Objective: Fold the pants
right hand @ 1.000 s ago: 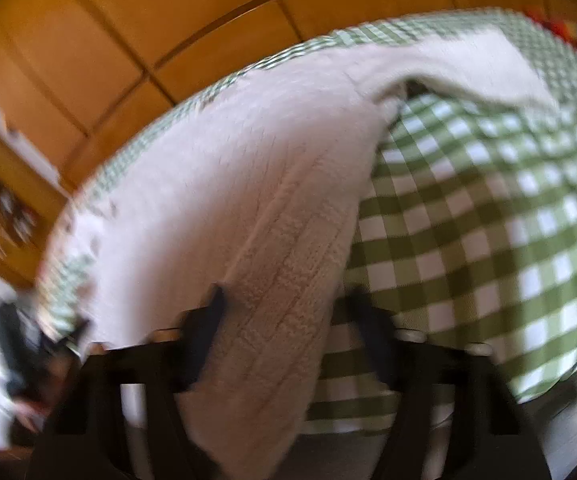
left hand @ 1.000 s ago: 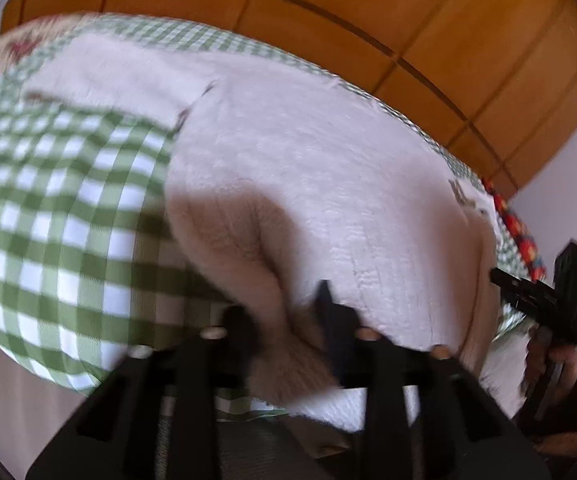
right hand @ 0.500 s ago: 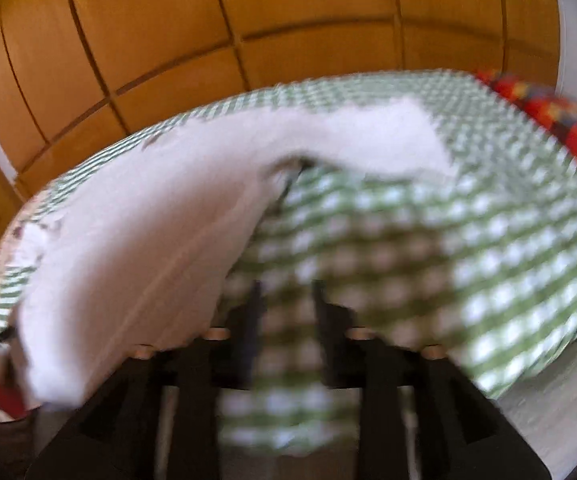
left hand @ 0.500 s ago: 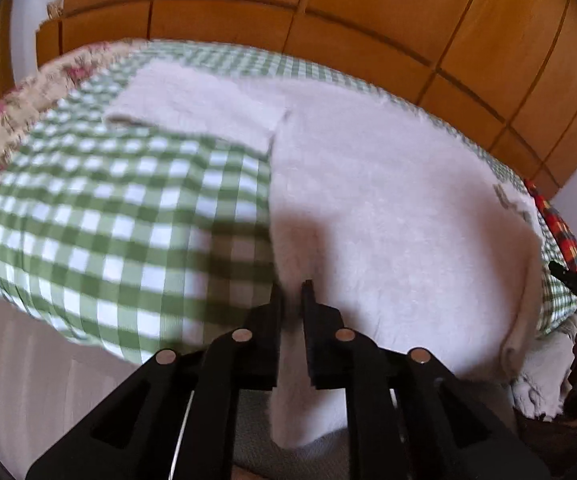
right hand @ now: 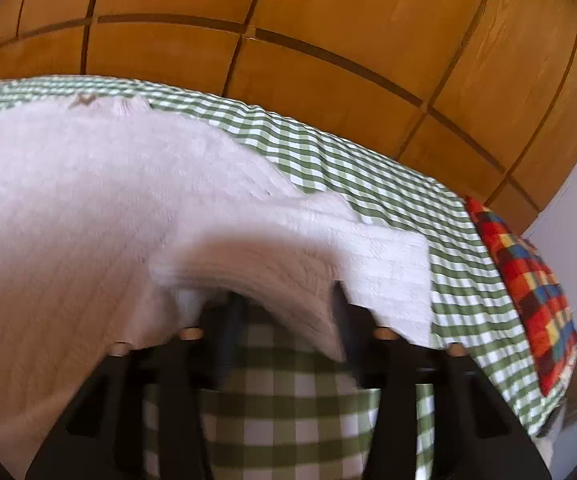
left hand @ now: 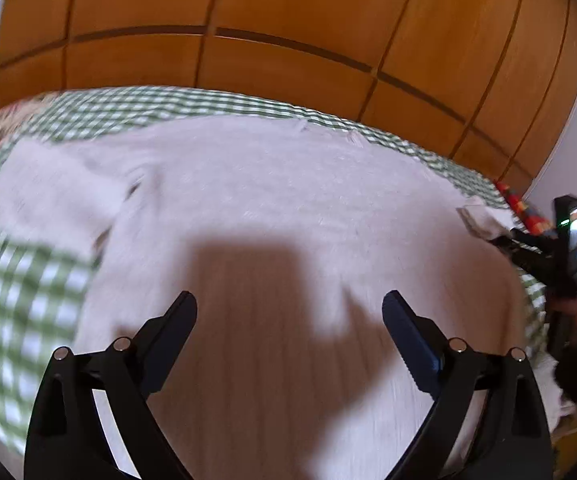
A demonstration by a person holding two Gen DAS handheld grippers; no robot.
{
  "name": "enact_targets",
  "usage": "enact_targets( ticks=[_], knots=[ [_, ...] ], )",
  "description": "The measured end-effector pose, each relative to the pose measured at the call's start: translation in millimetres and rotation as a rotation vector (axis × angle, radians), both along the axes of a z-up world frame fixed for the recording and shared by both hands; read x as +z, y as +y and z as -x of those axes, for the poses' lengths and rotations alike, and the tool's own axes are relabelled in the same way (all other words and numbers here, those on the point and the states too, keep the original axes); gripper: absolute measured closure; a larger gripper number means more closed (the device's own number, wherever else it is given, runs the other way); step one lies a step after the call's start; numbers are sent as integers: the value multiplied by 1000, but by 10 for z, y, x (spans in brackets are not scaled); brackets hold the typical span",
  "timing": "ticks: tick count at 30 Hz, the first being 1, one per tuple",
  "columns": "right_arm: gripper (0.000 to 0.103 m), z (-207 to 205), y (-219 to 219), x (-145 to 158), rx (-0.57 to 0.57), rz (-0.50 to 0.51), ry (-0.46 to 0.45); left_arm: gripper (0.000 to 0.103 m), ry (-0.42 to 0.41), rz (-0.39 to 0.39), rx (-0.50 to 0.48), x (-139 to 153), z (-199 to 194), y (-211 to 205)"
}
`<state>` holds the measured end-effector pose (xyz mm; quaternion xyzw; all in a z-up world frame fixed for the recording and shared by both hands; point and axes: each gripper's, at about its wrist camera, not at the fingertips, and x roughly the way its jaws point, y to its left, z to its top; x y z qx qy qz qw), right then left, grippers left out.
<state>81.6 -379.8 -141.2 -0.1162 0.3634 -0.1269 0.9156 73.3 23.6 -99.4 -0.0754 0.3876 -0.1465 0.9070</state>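
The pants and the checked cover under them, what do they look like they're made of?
The pants look like a soft fleece or plush knit, pale pinkish white and matte: the surface is fuzzy with faint ribbed rows. The checked cover looks like thin woven cotton, green and white gingham, lying flat with small wrinkles. The exact fibre of either cannot be told.

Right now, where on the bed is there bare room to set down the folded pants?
Bare green-check bedspread lies between the pants and the multicoloured quilt, and as a strip below the wooden wardrobe. The middle is covered by the pants.
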Motion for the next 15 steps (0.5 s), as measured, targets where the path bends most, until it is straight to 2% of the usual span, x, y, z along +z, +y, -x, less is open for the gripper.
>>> enact_targets(
  ticks=[1,4,6,9,12,15],
  knots=[
    [79,-10,-52,44,-16,-38,-5,7,-4,-12,-4,-23,-103,-59],
    [86,98,-273,180,-91,-181,-58,6,3,-62,22,-130,-314,-149],
    [89,200,-479,262,-154,-236,-106,6,29,-86,36,-308,-387,-159],
    [89,339,-823,362,-253,-284,-167,4,-36,-88,14,-352,-296,-149],
    [89,481,-1275,398,-373,-340,-222,3,-44,-101,10,-359,-295,-169],
    [89,585,-1689,379,-489,-392,-256,3,-55,-73,10,-361,-293,-115]
  ],
)
